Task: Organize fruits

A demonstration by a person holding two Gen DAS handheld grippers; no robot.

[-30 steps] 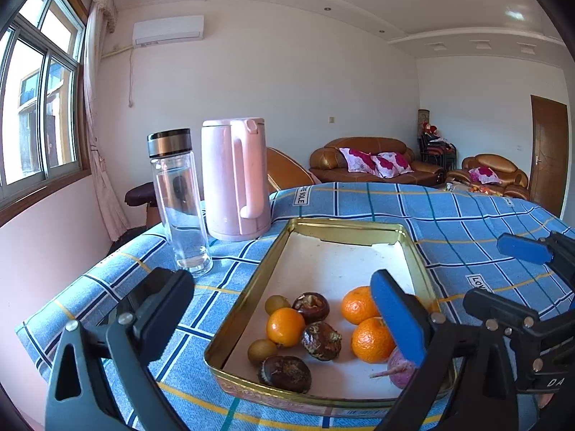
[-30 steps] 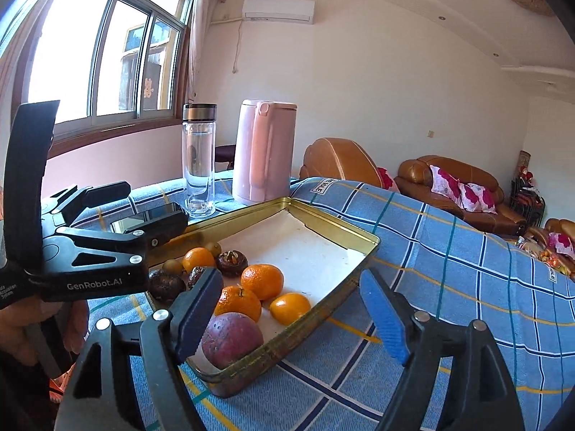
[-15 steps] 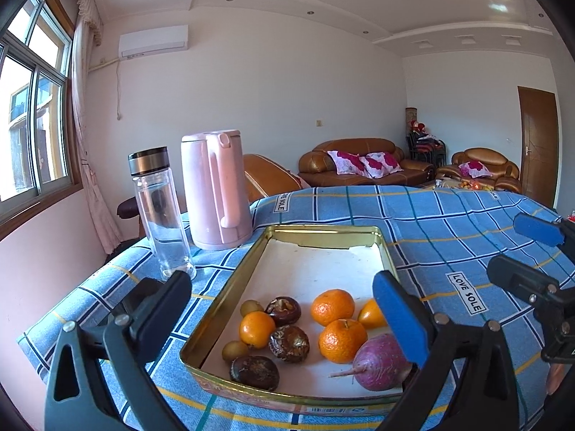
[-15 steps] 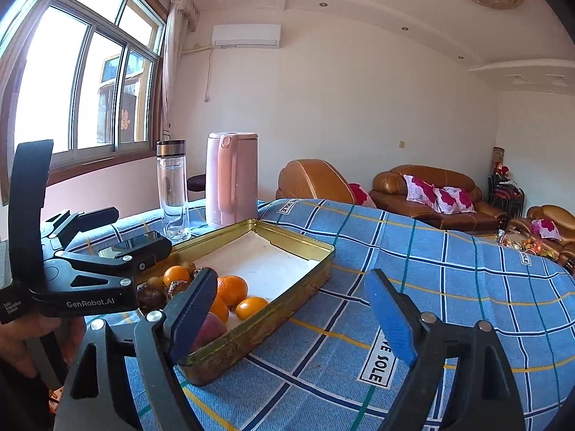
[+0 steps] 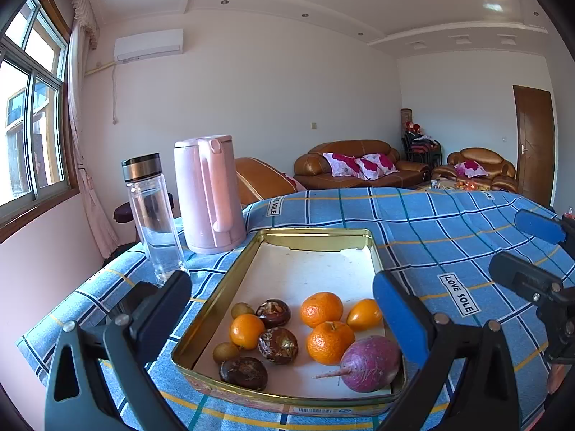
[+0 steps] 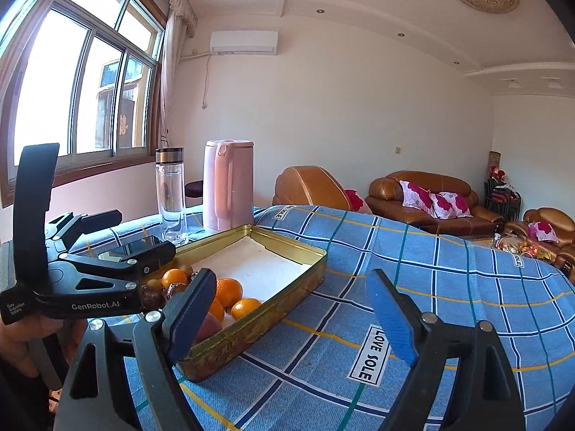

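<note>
With both my left gripper (image 5: 282, 314) and right gripper (image 6: 291, 310) spread and holding nothing, the fruits (image 5: 325, 327) crowd the gold tin's (image 5: 309, 234) near end, so a careless reach could crush them.

"LOVE SOLE" in black capitals on a white label patch (image 5: 459, 293) of the blue checked tablecloth (image 5: 431, 222), right of the gold tin (image 5: 230, 280); same patch (image 6: 370, 355) legible from the right wrist view. "SOLE" on another patch (image 5: 273, 206) at the far cloth edge, rest folded under. "GenRobot.AI" in white on the black body of the left gripper (image 6: 95, 305); small white print beside it unreadable. Barcode sticker (image 5: 316, 410) on tin's near wall, digits illegible.
</note>
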